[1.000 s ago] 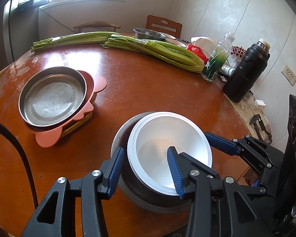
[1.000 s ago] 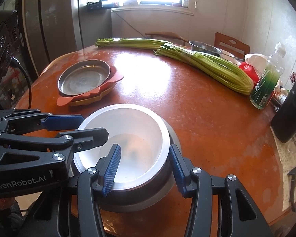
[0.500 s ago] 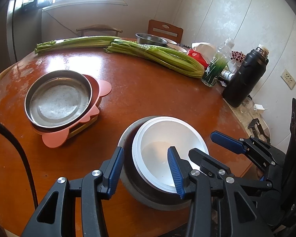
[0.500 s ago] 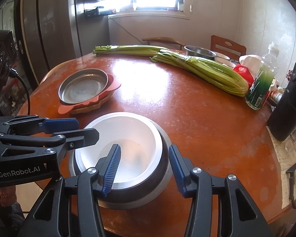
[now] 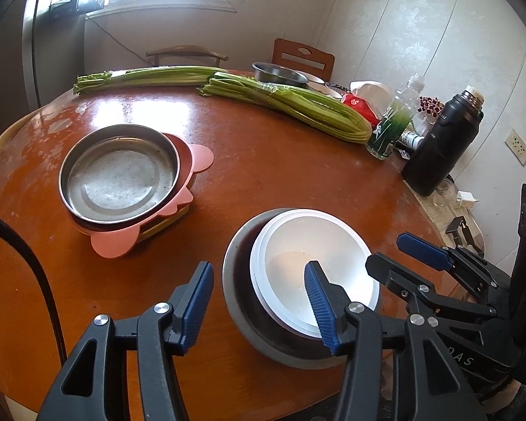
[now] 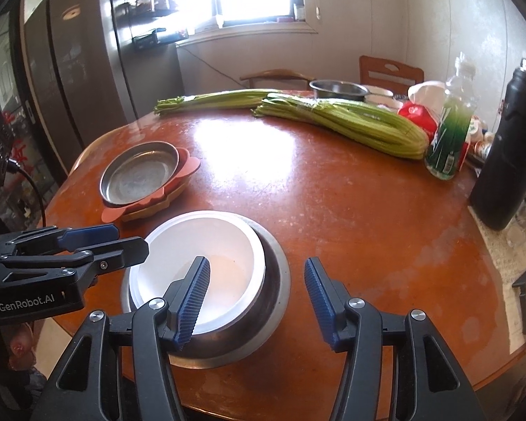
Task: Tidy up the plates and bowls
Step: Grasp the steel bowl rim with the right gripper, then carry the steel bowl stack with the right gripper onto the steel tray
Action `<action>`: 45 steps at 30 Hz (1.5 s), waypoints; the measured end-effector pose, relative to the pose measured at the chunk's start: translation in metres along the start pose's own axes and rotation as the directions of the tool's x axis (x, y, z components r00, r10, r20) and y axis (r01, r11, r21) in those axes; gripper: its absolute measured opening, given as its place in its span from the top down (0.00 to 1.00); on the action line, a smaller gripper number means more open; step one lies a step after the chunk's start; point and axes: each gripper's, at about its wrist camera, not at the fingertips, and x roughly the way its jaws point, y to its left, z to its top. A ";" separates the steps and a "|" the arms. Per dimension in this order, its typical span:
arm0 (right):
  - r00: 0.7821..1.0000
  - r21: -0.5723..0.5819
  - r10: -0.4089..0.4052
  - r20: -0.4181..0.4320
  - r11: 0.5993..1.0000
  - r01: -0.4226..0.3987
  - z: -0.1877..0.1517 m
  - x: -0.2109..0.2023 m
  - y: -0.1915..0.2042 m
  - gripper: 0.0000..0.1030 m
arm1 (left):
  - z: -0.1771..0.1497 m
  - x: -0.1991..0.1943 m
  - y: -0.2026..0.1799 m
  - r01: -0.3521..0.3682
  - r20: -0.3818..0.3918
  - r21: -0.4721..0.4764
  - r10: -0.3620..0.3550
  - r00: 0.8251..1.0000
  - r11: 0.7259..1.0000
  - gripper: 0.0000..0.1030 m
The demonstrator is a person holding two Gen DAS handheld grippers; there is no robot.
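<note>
Both claws, left claw (image 5: 259, 303) and right claw (image 6: 257, 303), are opening off the white bowl (image 5: 314, 268) nested in the steel bowl (image 5: 238, 280), holding nothing, so lift straight clear without nudging the stack

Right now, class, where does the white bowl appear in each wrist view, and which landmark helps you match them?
Left wrist view: white bowl lower right of centre, nested in a metal bowl.
Right wrist view: white bowl lower left of centre.
Shared landmark: black flask at right.
</note>
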 end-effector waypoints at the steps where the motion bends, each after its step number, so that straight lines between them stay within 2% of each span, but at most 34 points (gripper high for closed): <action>1: 1.000 0.004 0.008 -0.012 1.000 -0.008 -0.001 0.002 -0.001 0.43 | 0.000 0.002 0.002 -0.002 -0.006 -0.007 0.002 1.000 1.000 0.47; 8: 0.996 0.045 0.042 -0.081 0.998 -0.039 -0.012 0.017 -0.003 0.43 | -0.001 0.016 0.009 0.027 -0.045 -0.046 -0.029 0.999 0.999 0.47; 10: 0.995 0.050 0.053 -0.085 0.998 -0.048 -0.013 0.019 -0.003 0.43 | -0.002 0.019 0.009 0.061 -0.055 -0.057 -0.065 0.996 0.996 0.46; 20: 0.993 0.025 0.055 -0.108 0.998 -0.052 -0.014 0.026 0.003 0.37 | -0.003 0.039 0.007 0.059 -0.100 -0.065 -0.066 0.993 0.996 0.46; 28: 0.982 0.036 0.084 -0.167 0.996 -0.079 -0.019 0.039 0.006 0.37 | -0.004 0.047 0.006 0.085 -0.122 -0.072 -0.094 0.988 0.994 0.46; 34: 0.981 0.028 0.086 -0.174 0.996 -0.082 -0.020 0.041 0.009 0.35 | -0.005 0.056 0.007 0.128 -0.148 -0.086 -0.139 0.979 0.988 0.46; 40: 0.982 0.029 0.093 -0.166 0.996 -0.090 -0.015 0.041 0.011 0.35 | -0.004 0.055 0.011 0.149 -0.137 -0.096 -0.161 0.977 0.984 0.46; 45: 0.984 0.008 0.095 -0.152 0.995 -0.095 -0.003 0.038 0.021 0.35 | 0.000 0.042 0.015 0.145 -0.105 -0.088 -0.154 0.983 0.986 0.46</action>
